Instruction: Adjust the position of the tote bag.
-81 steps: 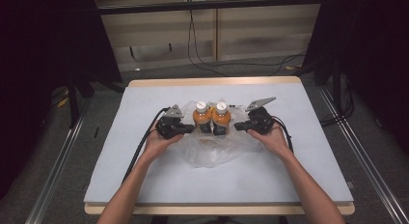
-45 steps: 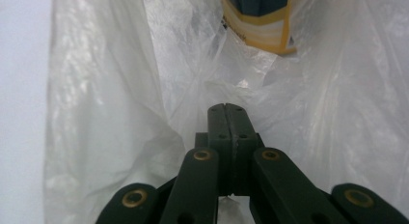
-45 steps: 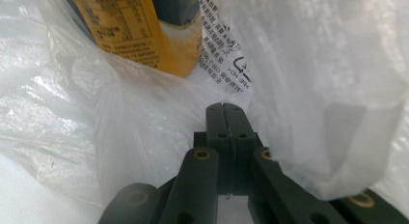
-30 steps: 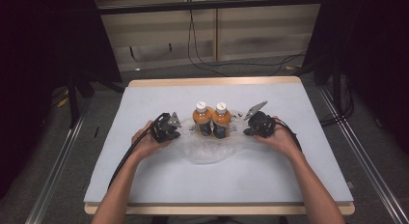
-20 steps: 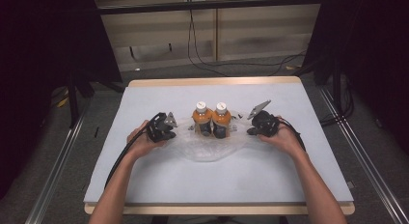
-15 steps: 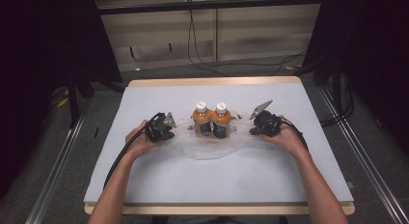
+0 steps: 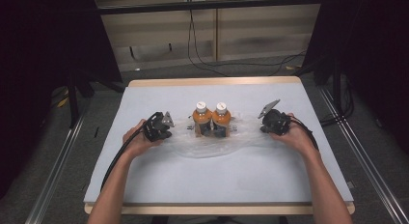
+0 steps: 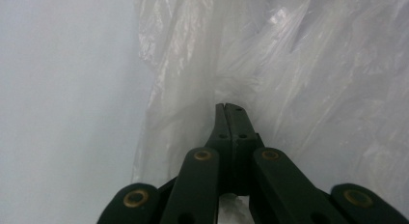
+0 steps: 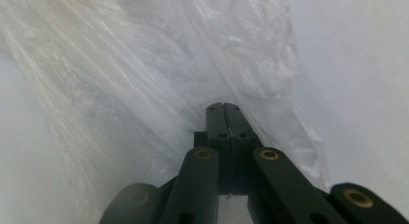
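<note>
Clear plastic bag (image 7: 212,144) flat on the desk (image 7: 144,96) under two orange bottles (image 7: 212,120), pinched at each end by left gripper (image 8: 226,107) and right gripper (image 9: 223,106), fingers tight together.

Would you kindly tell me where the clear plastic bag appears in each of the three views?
High view: plastic bag lies mid-table, spread around the two bottles, between both tongs.
Left gripper view: plastic bag covers the centre and right, beyond the shut jaws.
Right gripper view: plastic bag covers the left and centre.
Shared landmark: the white table.
</note>
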A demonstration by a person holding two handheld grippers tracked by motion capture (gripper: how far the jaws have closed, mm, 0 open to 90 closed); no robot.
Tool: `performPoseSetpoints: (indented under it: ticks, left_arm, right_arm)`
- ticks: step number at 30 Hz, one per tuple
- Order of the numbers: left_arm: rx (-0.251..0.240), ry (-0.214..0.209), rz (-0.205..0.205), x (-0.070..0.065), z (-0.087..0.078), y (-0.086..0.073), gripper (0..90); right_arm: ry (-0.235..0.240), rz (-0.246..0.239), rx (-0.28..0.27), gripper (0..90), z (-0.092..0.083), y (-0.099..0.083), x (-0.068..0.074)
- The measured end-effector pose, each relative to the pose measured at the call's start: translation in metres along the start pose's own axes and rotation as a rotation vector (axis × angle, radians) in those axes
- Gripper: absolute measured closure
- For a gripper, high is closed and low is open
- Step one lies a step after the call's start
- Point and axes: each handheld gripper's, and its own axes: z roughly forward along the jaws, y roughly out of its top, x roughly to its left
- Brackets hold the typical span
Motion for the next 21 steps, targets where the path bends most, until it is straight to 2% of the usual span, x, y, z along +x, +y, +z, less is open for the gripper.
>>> performPoseSetpoints:
  ticks: [3, 6, 7, 8, 13, 14, 16, 17, 21]
  left_arm:
    - [0.018, 0.009, 0.019, -0.0001, -0.0004, 0.0007, 90.0]
    - [0.025, 0.017, 0.013, -0.0004, -0.0009, 0.0002, 90.0]
    - [0.03, 0.01, 0.025, 0.0011, -0.0012, -0.0002, 90.0]
    - [0.026, 0.011, 0.008, 0.0004, -0.001, -0.0012, 90.0]
    - [0.037, 0.013, 0.028, 0.003, -0.0021, -0.0027, 90.0]
    - [0.039, 0.018, 0.015, 0.0015, -0.002, -0.0027, 90.0]
    - [0.055, 0.028, 0.036, 0.0013, -0.0019, -0.0014, 90.0]
    - [0.052, 0.031, 0.025, 0.0003, -0.0014, -0.0014, 90.0]
    - [0.067, 0.053, 0.04, 0.0009, -0.0011, -0.0006, 90.0]
  right_arm:
    - [-0.014, -0.008, 0.008, 90.0, -0.0005, -0.0014, -0.0006]
    - [-0.018, -0.015, 0.016, 90.0, -0.0011, -0.0019, -0.0011]
    - [-0.019, -0.015, 0.018, 90.0, -0.0014, -0.0024, -0.0016]
    - [-0.021, -0.017, 0.02, 90.0, -0.0017, -0.003, -0.0022]
    - [-0.034, -0.036, 0.041, 90.0, -0.0037, -0.0059, -0.0038]
    - [-0.035, -0.035, 0.041, 90.0, -0.0039, -0.0065, -0.0042]
    - [-0.038, -0.036, 0.053, 90.0, -0.0049, -0.0076, -0.0048]
    - [-0.045, -0.029, 0.052, 90.0, -0.0049, -0.0081, -0.0047]
    - [-0.06, -0.046, 0.05, 90.0, -0.0046, -0.0104, -0.0082]
